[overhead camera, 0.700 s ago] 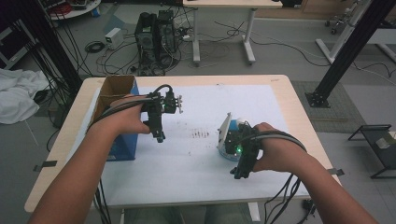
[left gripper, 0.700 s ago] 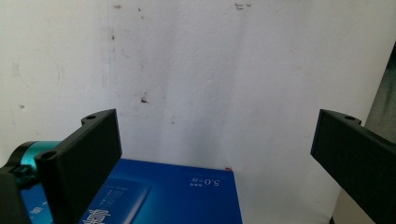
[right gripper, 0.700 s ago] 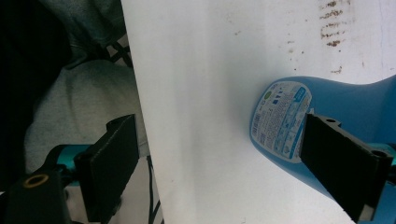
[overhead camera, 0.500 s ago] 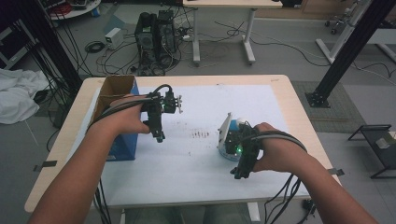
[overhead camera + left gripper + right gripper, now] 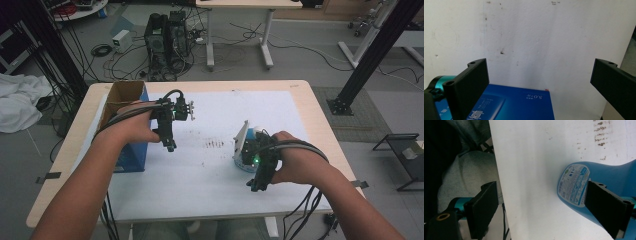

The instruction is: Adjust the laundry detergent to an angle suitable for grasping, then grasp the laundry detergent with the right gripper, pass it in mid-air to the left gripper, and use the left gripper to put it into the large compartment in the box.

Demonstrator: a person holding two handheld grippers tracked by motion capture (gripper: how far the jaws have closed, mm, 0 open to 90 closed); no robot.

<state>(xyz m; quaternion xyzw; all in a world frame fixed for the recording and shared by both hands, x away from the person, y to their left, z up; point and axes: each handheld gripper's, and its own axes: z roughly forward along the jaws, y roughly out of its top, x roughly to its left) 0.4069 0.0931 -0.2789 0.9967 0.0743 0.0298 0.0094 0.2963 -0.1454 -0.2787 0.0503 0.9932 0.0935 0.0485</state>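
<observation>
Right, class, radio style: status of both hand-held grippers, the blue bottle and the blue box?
Left hand-held gripper open, over blue box. Right hand-held gripper open, one jaw beside blue bottle, not gripping. White sheet between them bare, stained.

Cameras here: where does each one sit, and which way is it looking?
High view: above the table's near side, looking forward and down; both forearms, left gripper and right gripper show.
Left gripper view: rides that gripper, facing the white sheet and blue box; open black fingers show.
Right gripper view: faces the blue bottle; open fingers show.
Shared: all three show the sheet.
</observation>
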